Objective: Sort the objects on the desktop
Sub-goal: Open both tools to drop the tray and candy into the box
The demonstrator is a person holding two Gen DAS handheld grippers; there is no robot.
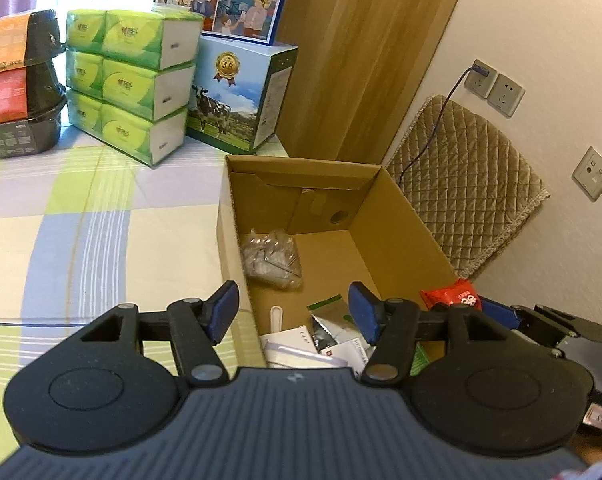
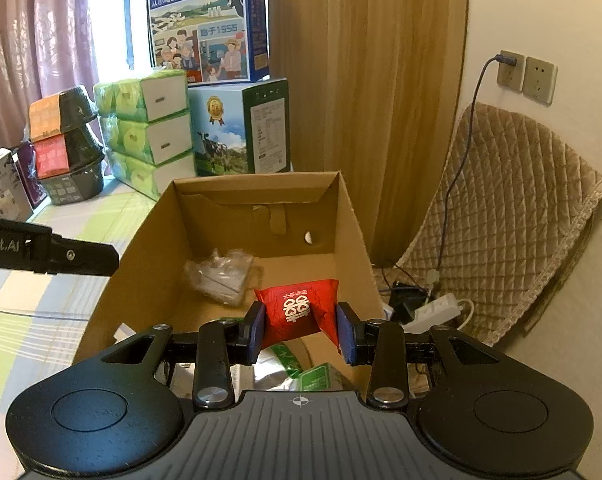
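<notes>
An open cardboard box (image 1: 237,216) (image 2: 149,232) stands on the checked tablecloth. Inside lie a clear plastic bag (image 1: 273,258) (image 2: 221,274), white cards (image 1: 297,344) and green-and-silver packets (image 1: 329,320) (image 2: 293,360). My right gripper (image 2: 301,330) is shut on a red candy packet (image 2: 299,310) and holds it above the box's near right part; the same red packet (image 1: 453,298) shows at the right in the left wrist view. My left gripper (image 1: 295,312) is open and empty, straddling the box's near left wall.
Stacked green tissue packs (image 1: 133,80) (image 2: 145,128), milk cartons (image 1: 237,96) (image 2: 237,128) and black instant-food bowls (image 1: 21,80) (image 2: 67,140) stand at the table's back. A wooden panel (image 1: 365,56), a quilted cushion (image 2: 501,220), wall sockets (image 2: 525,76) and a power strip (image 2: 437,308) lie right of the box.
</notes>
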